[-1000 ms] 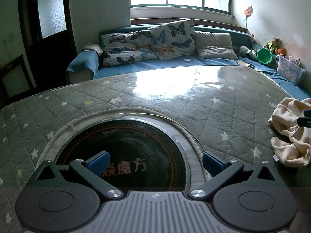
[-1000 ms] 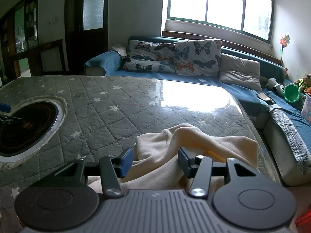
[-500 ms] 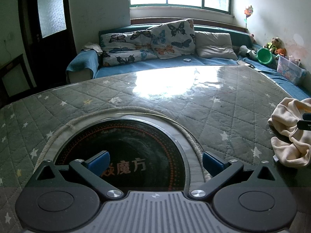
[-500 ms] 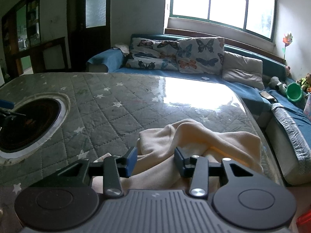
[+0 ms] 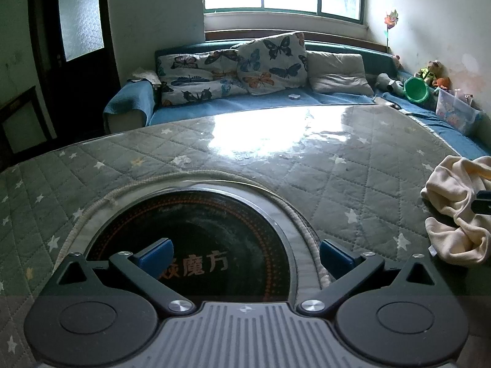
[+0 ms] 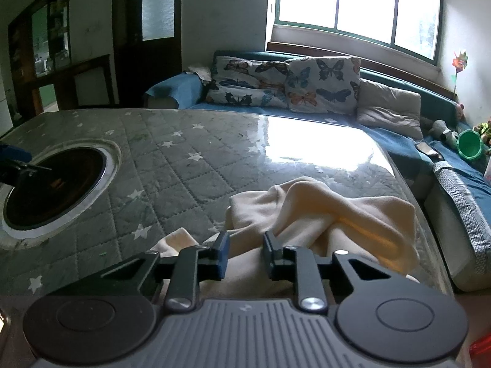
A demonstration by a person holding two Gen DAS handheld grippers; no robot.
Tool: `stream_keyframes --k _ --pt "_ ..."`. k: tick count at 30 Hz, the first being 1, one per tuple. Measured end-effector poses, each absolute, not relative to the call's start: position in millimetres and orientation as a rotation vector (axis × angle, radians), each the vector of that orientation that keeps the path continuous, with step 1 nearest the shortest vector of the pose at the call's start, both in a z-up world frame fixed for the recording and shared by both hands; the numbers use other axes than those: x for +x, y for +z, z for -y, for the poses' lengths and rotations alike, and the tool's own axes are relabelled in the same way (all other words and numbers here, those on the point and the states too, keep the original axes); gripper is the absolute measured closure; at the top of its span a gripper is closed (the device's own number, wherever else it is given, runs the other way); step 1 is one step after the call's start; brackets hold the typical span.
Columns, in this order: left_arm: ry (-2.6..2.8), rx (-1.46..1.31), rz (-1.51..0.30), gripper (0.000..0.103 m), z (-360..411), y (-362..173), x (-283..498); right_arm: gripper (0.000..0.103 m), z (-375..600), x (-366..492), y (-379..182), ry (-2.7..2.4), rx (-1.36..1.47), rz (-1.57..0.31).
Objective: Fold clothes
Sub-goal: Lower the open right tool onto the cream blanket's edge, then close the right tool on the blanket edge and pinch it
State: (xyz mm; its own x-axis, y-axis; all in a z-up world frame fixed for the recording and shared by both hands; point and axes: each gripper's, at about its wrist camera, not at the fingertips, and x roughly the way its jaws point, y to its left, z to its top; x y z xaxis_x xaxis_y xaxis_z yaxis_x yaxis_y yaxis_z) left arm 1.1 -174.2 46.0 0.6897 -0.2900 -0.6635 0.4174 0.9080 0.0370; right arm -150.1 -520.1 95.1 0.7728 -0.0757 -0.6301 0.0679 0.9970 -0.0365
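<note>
Cream soft-knit cloth garment (image 6: 322,211): matt, fleecy, crumpled in thick folds. Grey-green quilted star-print table cover (image 5: 353,184): stitched fabric w/ clear glossy plastic film over it, strong window glare. Round black glass hotplate (image 5: 196,239): glossy, smooth, w/ polished metal ring & braided cord edging. Left gripper (image 5: 245,253) & right gripper (image 6: 244,256): matt black plastic links, bright metal rivets, blue rubbery-looking pads, ribbed grey plastic body. Butterfly-print cushions (image 5: 270,61): woven cloth, matt. Green bucket (image 5: 415,89): shiny plastic. Dark door (image 6: 144,30): wood, frosted glass pane.
</note>
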Motion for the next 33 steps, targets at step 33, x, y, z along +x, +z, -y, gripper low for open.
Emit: stream_keyframes --k 33 --pt "-0.416 0.192 -0.695 0.000 173.6 50.0 -2.7 0.093 492.2 -213.0 89.8 0.014 -0.081 -0.790"
